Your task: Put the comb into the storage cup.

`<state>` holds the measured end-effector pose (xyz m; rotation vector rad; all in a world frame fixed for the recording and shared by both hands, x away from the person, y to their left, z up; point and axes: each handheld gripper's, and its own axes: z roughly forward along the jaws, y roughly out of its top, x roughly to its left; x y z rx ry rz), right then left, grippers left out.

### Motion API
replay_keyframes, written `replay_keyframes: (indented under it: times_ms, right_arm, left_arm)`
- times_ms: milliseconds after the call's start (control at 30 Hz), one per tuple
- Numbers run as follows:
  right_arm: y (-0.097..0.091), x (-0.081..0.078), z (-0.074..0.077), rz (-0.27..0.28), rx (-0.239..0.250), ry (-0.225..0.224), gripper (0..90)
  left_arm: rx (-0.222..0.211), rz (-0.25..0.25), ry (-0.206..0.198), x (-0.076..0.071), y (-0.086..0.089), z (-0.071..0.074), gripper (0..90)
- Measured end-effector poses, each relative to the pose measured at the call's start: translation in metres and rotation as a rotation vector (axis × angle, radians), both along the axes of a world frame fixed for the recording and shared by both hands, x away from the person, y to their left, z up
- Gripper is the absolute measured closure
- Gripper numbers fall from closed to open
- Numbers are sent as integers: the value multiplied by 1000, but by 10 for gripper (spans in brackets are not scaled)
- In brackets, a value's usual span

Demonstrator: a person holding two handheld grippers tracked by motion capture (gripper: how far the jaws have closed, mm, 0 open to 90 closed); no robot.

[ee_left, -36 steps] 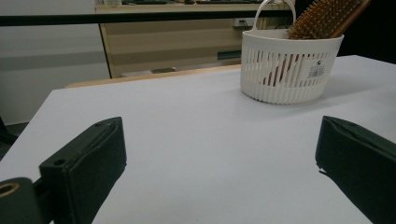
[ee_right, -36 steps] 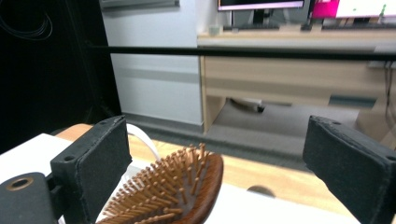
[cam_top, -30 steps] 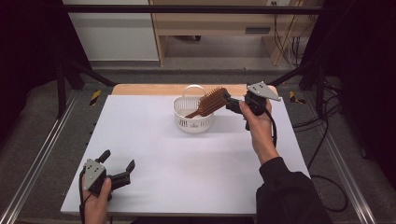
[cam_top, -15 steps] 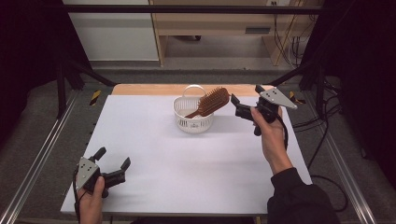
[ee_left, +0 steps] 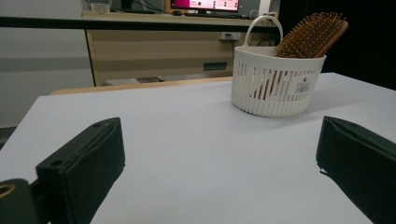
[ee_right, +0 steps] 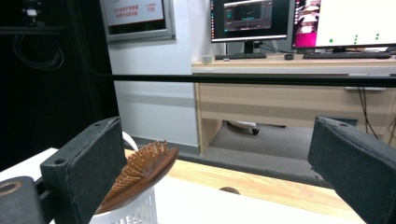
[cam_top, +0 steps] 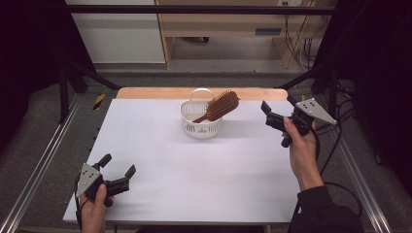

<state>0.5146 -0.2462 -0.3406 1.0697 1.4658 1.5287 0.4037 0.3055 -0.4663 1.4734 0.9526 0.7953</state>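
White tabletop (cam_top: 194,184) bears a slotted white plastic basket (cam_top: 201,121) already holding the brown wooden hairbrush (cam_top: 221,105), handle down apparently, so with left gripper (cam_top: 118,172) and right gripper (cam_top: 276,112) both spread empty, little remains.

In the high view, the hairbrush (cam_top: 221,106) is standing tilted in the basket (cam_top: 201,127) at the table's (cam_top: 194,179) upper middle, the right gripper (cam_top: 278,116) is hovering right of it, and the left gripper (cam_top: 118,171) is sitting lower left.
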Motion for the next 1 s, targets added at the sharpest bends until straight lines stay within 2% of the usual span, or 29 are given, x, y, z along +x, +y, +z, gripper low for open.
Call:
replay_keyframes:
  times_ms: [333, 500, 667, 1000]
  right_arm:
    - [-26, -24, 1, -16, -13, -10, 25]
    - [-32, -33, -1, 4, -32, -8, 19]
    - [-36, -44, -9, 7, -56, -15, 18]
    - [-43, -59, -23, 34, -47, -12, 23]
  left_arm:
    - [10, -2, -1, -2, -2, 0, 12]
    - [5, 0, 2, -2, -2, -1, 11]
    - [2, 0, 2, -3, -2, -1, 11]
    - [10, -5, 3, -4, -3, -1, 11]
